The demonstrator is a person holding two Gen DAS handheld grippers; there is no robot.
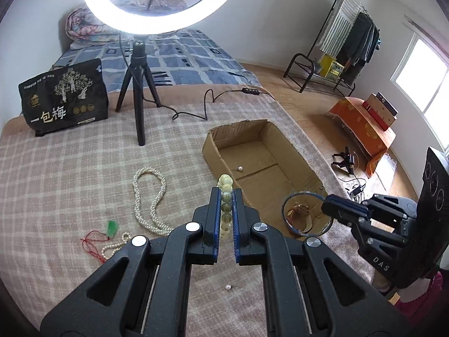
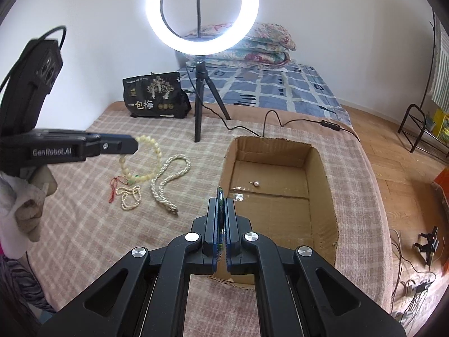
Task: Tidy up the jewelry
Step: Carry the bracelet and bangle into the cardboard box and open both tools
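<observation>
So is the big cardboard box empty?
Not quite. The open cardboard box has one small pearl earring on its floor; the near end is hidden by the gripper.

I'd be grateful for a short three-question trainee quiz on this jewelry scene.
1. True or false: the left gripper is shut on the beaded bracelet.
2. What does the right gripper hold: A) pearl necklace, B) dark bangle, C) red cord?
3. Which loose item lies on the cardboard box floor?

Key:
1. True.
2. B, the dark bangle; the pearl necklace lies on the blanket.
3. A small pearl earring.
</observation>
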